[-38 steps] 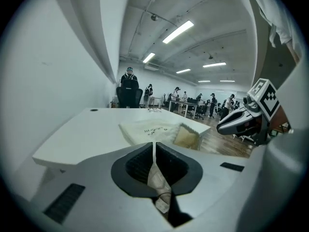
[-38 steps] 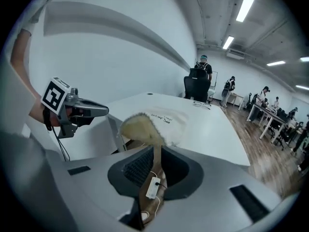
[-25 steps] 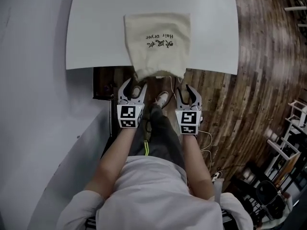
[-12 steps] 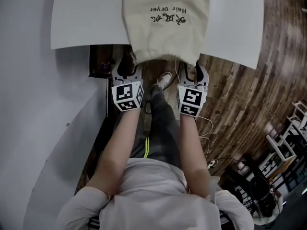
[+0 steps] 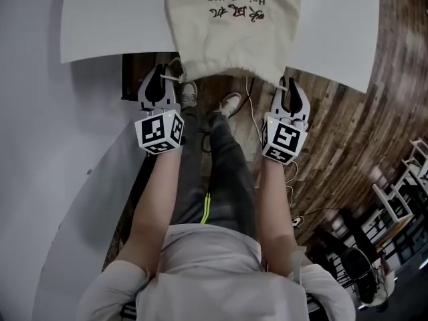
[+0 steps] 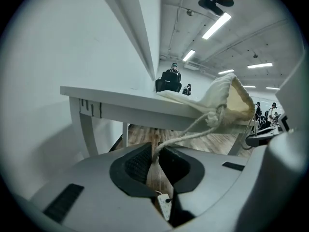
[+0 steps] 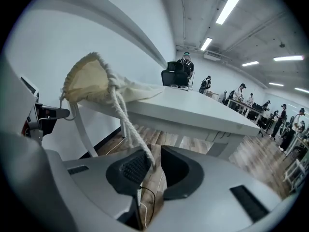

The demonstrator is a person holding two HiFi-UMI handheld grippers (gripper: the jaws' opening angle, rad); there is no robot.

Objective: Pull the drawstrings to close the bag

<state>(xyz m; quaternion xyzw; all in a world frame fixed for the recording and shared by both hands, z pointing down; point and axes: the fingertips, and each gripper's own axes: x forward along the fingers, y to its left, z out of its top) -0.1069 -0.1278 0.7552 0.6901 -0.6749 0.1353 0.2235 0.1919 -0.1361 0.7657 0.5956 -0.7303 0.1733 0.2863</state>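
Observation:
A cream drawstring bag (image 5: 234,39) printed "Hair dryer" lies on the white table (image 5: 107,25), its gathered mouth hanging over the near edge. My left gripper (image 5: 160,79) sits just off the mouth's left corner, its jaws closing on the left drawstring (image 6: 188,132), which runs taut from the bag (image 6: 227,98) into the narrow gap of the left gripper (image 6: 155,151). At the right corner, my right gripper (image 5: 289,85) is likewise closing on the right drawstring (image 7: 128,124). That doubled cord slopes down from the bag (image 7: 91,81) into the jaws of the right gripper (image 7: 153,161).
Below the table edge are the person's legs and shoes (image 5: 229,102) on a wood floor (image 5: 348,146), with a thin cable (image 5: 253,122) trailing there. A white wall (image 5: 40,146) curves along the left. Metal racks (image 5: 401,199) stand at the far right.
Both grippers came up to the bag's mouth, closed on the cords, then moved apart, left going left and right going right. The cords now run taut.

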